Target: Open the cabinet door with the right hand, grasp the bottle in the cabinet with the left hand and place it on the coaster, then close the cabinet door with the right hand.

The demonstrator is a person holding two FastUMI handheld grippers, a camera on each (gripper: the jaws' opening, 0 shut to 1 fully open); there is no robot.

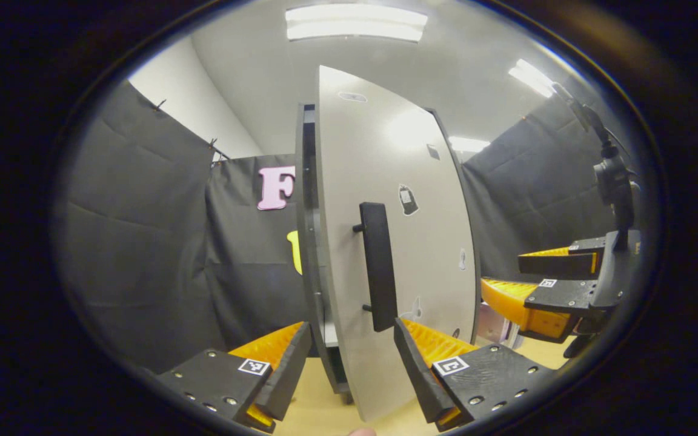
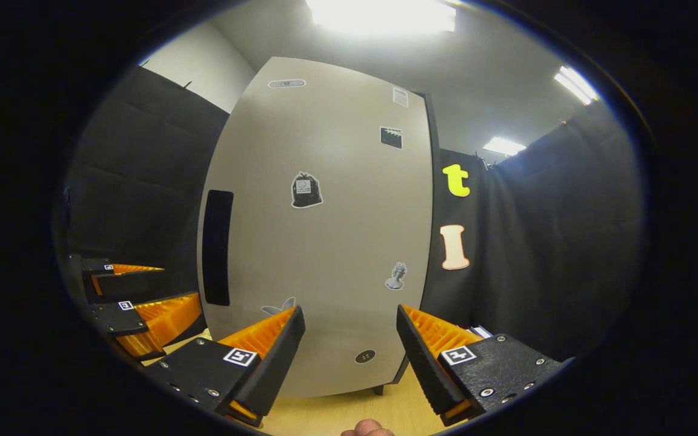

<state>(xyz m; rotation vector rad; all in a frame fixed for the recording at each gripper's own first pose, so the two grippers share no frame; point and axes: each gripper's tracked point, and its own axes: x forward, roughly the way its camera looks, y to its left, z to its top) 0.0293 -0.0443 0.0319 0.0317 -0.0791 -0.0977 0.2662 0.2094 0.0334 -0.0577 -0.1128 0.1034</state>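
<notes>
**Cabinet door ajar, both grippers spread and empty**

The left gripper (image 1: 352, 357) hangs in front of the cabinet door (image 1: 397, 242), its fingers spread wide with nothing between them. From the left gripper view the door stands swung partly out from the cabinet body (image 1: 308, 242), so that its near edge faces the camera and a dark gap shows along the frame behind it. The black handle (image 1: 378, 266) stands upright on the door's face, just above the gap between the left gripper's fingers and not touched by them.

The right gripper (image 2: 349, 351) faces the door's broad front (image 2: 325, 242). Its fingers are likewise spread apart and hold nothing; the door's surface shows between them. In the left gripper view the same tool (image 1: 528, 287) sits off to the right of the door, apart from it.

Small stickers (image 2: 306, 190) dot the door's face. The cabinet stands on a pale wooden tabletop (image 2: 325, 415). The cabinet's interior cannot be made out through the gap, so the bottle's position cannot be told.
</notes>
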